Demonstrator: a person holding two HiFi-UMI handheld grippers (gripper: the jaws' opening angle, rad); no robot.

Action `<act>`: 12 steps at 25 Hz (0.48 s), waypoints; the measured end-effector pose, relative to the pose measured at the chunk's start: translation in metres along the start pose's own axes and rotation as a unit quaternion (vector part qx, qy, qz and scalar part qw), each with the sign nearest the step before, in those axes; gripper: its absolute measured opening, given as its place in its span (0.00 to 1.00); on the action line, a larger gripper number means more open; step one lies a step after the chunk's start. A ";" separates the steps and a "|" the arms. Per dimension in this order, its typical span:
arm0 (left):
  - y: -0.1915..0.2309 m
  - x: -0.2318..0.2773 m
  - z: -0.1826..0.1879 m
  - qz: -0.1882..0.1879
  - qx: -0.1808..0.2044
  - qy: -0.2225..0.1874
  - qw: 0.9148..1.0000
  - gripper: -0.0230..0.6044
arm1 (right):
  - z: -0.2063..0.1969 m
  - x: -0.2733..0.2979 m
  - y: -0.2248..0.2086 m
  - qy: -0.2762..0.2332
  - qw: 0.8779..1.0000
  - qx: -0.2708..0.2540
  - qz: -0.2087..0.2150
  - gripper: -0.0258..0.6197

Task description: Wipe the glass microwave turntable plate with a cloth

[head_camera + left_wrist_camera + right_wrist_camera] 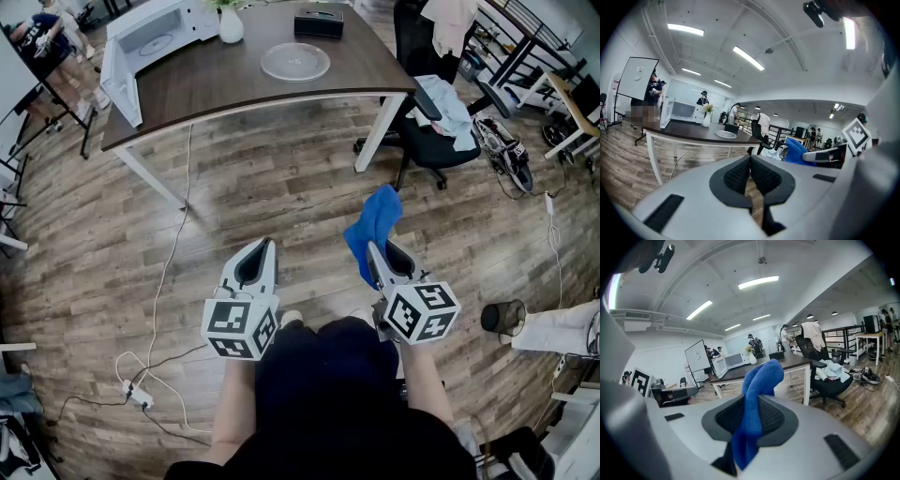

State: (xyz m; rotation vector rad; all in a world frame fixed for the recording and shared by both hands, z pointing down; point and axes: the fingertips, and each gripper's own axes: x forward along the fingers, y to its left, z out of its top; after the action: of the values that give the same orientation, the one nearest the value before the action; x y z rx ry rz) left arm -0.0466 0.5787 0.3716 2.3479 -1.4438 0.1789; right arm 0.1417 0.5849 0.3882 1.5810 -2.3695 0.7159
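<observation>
The round glass turntable plate (295,61) lies flat on the dark table (216,89), far ahead of both grippers; in the left gripper view the plate (725,134) shows small on the tabletop. My right gripper (375,251) is shut on a blue cloth (373,225), which sticks up and out past its jaws (757,394). My left gripper (265,248) is held beside it over the floor, jaws shut with nothing between them (750,161). Both grippers are well short of the table.
A white microwave (150,37) with its door open stands at the table's left end, with a white vase (231,24) and a black box (319,21) near the plate. A black office chair (436,131) with clothes stands right of the table. A cable and power strip (139,396) lie on the wooden floor.
</observation>
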 end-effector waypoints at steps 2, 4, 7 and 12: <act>0.003 0.002 0.000 -0.003 0.003 0.003 1.000 0.04 | 0.000 0.005 0.005 -0.001 1.000 -0.001 0.001 0.15; 0.007 0.002 -0.002 -0.003 0.003 0.006 1.000 0.04 | 0.000 0.008 0.010 -0.002 1.000 -0.005 0.003 0.15; 0.011 -0.001 -0.004 -0.002 0.003 0.007 1.000 0.04 | -0.002 0.011 0.017 -0.005 1.000 -0.011 0.002 0.15; 0.016 -0.007 0.002 -0.011 0.011 -0.001 1.000 0.05 | 0.001 0.012 0.024 -0.010 1.000 -0.009 0.001 0.16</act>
State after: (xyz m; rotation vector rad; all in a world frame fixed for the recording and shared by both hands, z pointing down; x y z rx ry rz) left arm -0.0638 0.5772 0.3715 2.3803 -1.4242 0.1880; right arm 0.1147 0.5824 0.3859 1.5855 -2.3862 0.6810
